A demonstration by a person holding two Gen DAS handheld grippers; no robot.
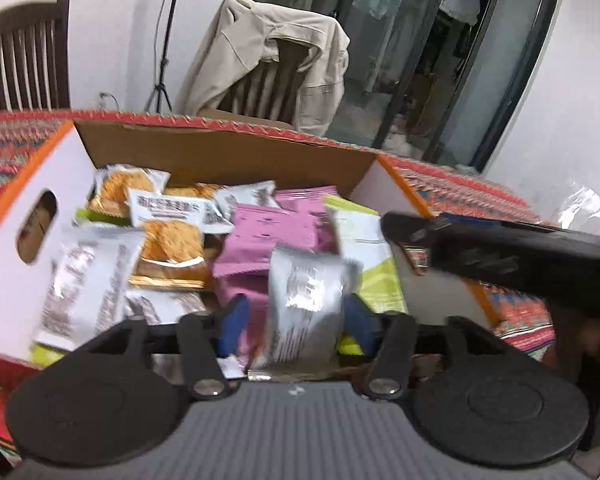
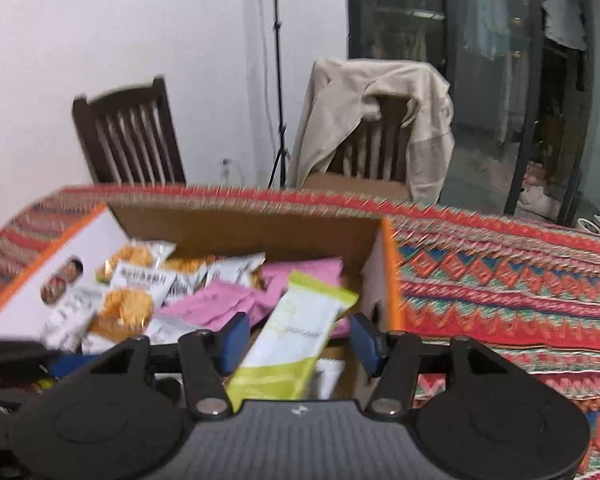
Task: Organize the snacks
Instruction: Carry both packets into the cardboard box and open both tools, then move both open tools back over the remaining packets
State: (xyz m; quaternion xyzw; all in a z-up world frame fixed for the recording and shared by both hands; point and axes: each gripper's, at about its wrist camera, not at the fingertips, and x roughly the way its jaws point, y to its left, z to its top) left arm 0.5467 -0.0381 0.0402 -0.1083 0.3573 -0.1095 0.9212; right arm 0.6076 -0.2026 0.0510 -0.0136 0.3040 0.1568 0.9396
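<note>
An open cardboard box [image 1: 228,152] with white and orange sides sits on the patterned tablecloth and holds several snack packets: orange, pink, silver and green-white. It also shows in the right wrist view [image 2: 244,224]. My left gripper [image 1: 296,316] is over the box's near side, jaws wide apart, with a silver packet [image 1: 304,304] standing between the blue pads; no grip shows. My right gripper [image 2: 296,338] is over the box's near right corner, jaws wide apart, with a green-white packet [image 2: 296,332] lying between them, not pinched. The right gripper's black body [image 1: 500,256] crosses the left wrist view.
The red patterned tablecloth [image 2: 500,280] covers the table to the right of the box. Two dark wooden chairs stand behind the table, one [image 2: 380,136] draped with a beige jacket. A tripod stand [image 2: 278,80] and a glass door are behind.
</note>
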